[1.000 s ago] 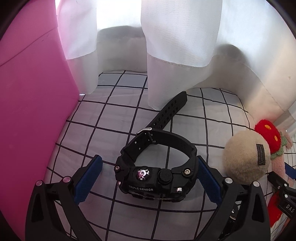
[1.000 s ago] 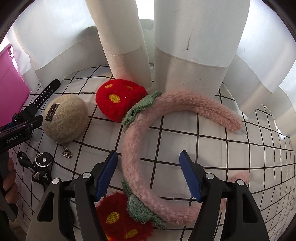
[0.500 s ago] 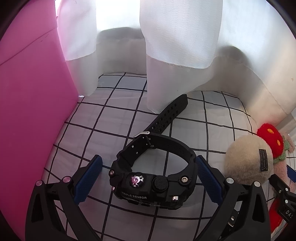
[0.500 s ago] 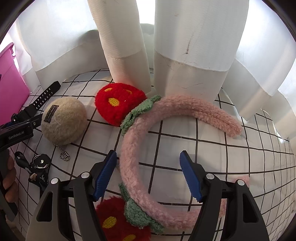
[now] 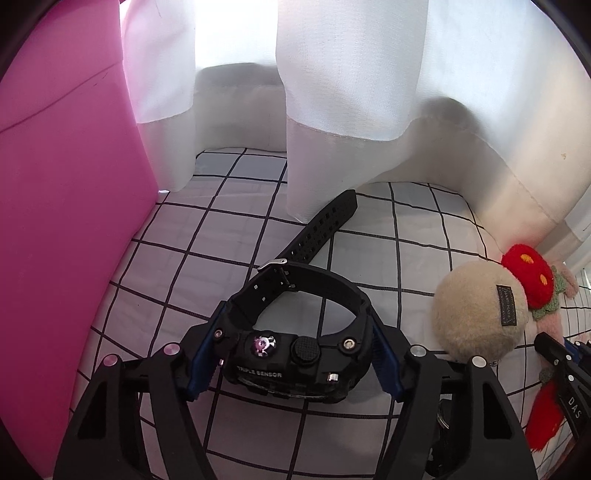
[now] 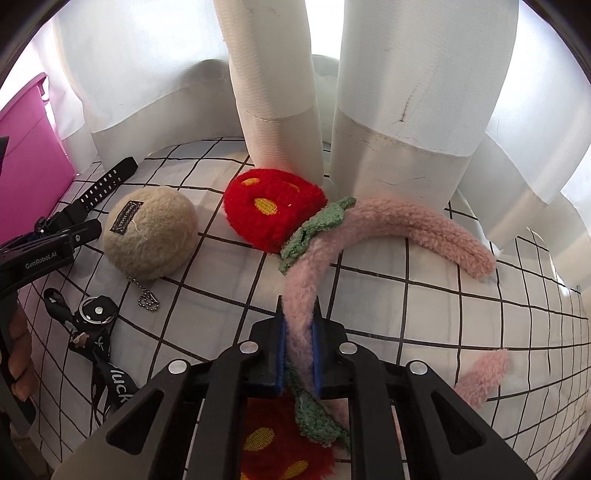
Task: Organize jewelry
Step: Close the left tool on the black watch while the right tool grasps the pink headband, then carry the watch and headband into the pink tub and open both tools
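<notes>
Both jaws are pinching: our left gripper (image 5: 293,360) clamps the black watch (image 5: 295,350) by its stiff, weighty case on the checked cloth (image 5: 221,236), near the pink bin (image 5: 62,206); our right gripper (image 6: 298,354) squeezes the pink headband (image 6: 388,229), soft and light, mid-band beside its strawberry.

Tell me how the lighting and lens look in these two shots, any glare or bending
Left wrist view: daylight blows out the curtain top to white; the watch stays sharp, its dark case hiding detail; grid lines on the cloth bow from the fisheye. Right wrist view: the same backlit glare behind the curtain, soft even light on the headband, corners vignetted black.
</notes>
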`<state>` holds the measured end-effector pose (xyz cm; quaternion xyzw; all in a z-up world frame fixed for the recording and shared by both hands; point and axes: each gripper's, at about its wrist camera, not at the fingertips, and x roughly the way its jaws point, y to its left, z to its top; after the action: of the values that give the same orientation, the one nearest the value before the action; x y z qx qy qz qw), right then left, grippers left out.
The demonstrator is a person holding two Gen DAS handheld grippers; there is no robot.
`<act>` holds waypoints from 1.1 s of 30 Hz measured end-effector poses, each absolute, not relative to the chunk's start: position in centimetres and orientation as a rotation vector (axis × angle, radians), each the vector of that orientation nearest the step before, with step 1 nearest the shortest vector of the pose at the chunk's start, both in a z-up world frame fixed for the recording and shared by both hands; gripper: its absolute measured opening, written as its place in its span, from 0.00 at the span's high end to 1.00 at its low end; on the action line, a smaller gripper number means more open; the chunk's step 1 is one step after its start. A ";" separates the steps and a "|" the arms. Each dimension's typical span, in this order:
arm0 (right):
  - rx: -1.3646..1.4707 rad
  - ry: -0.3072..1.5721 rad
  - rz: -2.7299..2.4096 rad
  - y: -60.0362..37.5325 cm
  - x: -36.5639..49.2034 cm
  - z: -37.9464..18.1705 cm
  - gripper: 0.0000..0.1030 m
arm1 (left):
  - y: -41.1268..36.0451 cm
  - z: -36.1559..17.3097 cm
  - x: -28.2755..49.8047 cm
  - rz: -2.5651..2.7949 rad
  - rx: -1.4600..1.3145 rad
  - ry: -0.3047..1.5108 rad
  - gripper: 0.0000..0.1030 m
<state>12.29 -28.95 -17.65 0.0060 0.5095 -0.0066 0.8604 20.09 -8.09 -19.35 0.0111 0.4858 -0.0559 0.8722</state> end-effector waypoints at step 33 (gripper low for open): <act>0.150 0.829 0.059 -27.2 3.1 -3.1 0.90 | -5.7 -5.5 8.9 -0.301 0.047 0.857 0.34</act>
<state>3.09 -27.17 -3.13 0.0726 0.4022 0.0287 0.9122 8.86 -5.73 -5.50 0.0227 0.4138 -0.1455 0.8984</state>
